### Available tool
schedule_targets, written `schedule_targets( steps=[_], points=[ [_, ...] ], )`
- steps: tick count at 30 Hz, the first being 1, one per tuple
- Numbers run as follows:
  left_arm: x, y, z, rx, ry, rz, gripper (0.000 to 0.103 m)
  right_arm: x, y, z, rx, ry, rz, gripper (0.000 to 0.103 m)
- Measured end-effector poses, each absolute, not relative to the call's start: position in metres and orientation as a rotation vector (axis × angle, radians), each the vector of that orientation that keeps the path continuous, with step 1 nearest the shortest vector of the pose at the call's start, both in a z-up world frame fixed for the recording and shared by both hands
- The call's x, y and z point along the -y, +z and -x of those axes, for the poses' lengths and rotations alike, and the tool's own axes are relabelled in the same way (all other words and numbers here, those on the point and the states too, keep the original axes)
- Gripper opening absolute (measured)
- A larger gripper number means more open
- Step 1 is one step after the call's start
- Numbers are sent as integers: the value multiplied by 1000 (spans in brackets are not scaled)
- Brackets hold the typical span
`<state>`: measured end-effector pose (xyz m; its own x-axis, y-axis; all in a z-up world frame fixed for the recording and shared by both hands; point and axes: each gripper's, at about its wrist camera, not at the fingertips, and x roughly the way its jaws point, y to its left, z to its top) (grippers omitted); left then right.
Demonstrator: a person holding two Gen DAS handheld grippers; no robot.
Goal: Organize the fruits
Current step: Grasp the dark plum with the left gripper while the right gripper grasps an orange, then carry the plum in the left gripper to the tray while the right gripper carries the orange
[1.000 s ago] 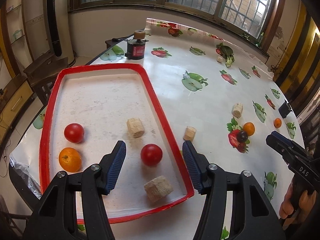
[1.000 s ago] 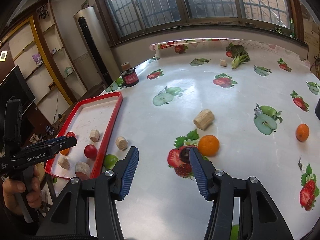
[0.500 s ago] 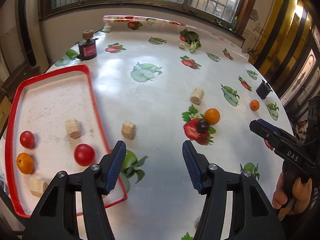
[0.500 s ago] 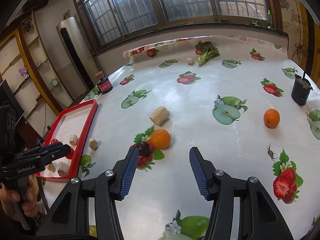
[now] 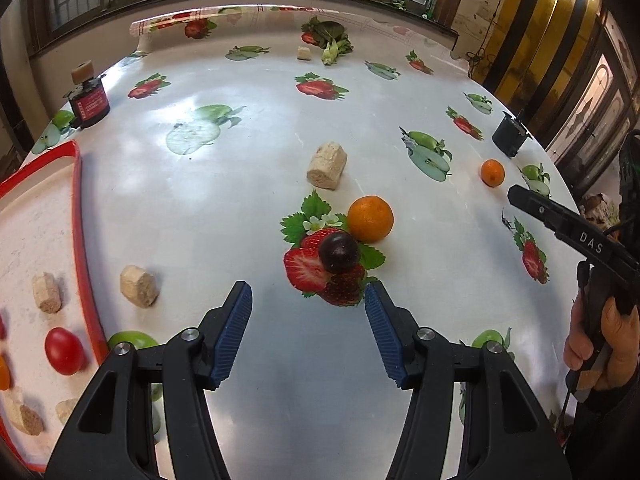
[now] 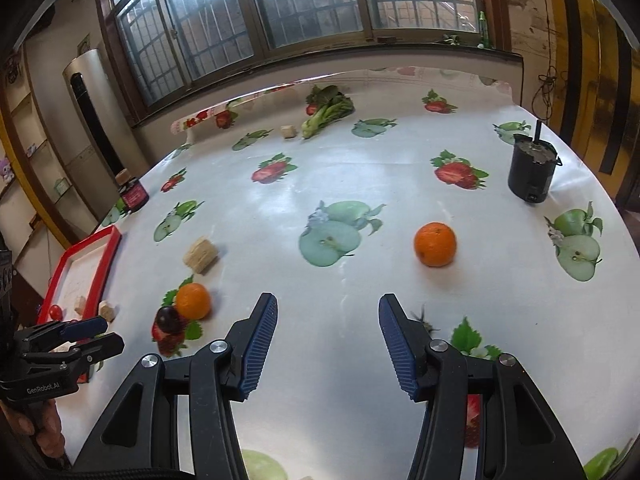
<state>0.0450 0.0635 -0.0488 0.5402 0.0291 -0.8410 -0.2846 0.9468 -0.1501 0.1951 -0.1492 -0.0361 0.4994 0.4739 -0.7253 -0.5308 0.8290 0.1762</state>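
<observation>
My left gripper [image 5: 307, 326] is open and empty above the table. Just beyond its fingertips lie a dark plum [image 5: 339, 251] and an orange [image 5: 370, 218]. The red-rimmed tray [image 5: 82, 248] at the left holds a red tomato [image 5: 63, 350] and cork-like blocks. My right gripper [image 6: 327, 338] is open and empty. A second orange [image 6: 435, 244] lies ahead of it to the right. The plum [image 6: 167, 317] and first orange [image 6: 193, 301] lie to its left, near the left gripper [image 6: 94, 334].
Loose cork-like blocks [image 5: 327, 165] [image 5: 139, 285] lie on the fruit-print tablecloth. A black cup [image 6: 532, 175] stands at the right, a dark jar [image 5: 89, 101] at the far left, leafy greens [image 6: 328, 110] at the back. A real green fruit [image 5: 129, 339] lies beside the tray.
My left gripper has swung right from over the tray to the plum and orange. My right gripper has swung right toward the second orange. Both stayed open.
</observation>
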Motion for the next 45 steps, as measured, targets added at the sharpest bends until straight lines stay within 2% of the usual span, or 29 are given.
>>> schedule_targets(
  steps=[12, 14, 16, 18, 19, 20, 27, 45],
  points=[
    [-46, -71, -88, -1014, 137, 216, 56, 168, -64, -262, -886, 456, 78, 55],
    [-45, -71, -90, -1000, 122, 196, 37, 167, -68, -268, -893, 453, 78, 55],
    [-43, -71, -90, -995, 120, 174, 35, 165, -73, -273, -894, 451, 79, 55],
    [-45, -71, -89, -988, 122, 172, 28, 161, -79, -278, -912, 453, 86, 54],
    [-48, -71, -88, -986, 124, 180, 24, 160, -82, -278, -916, 452, 87, 48],
    [-51, -70, -86, -984, 111, 204, 24, 160, -83, -277, -901, 442, 96, 35],
    [-63, -57, -63, -937, 112, 255, 24, 153, -66, -254, -862, 506, 102, 34],
    [-113, -13, 17, -797, 227, 335, 24, 74, -17, -128, -795, 831, 126, 34]
  ],
)
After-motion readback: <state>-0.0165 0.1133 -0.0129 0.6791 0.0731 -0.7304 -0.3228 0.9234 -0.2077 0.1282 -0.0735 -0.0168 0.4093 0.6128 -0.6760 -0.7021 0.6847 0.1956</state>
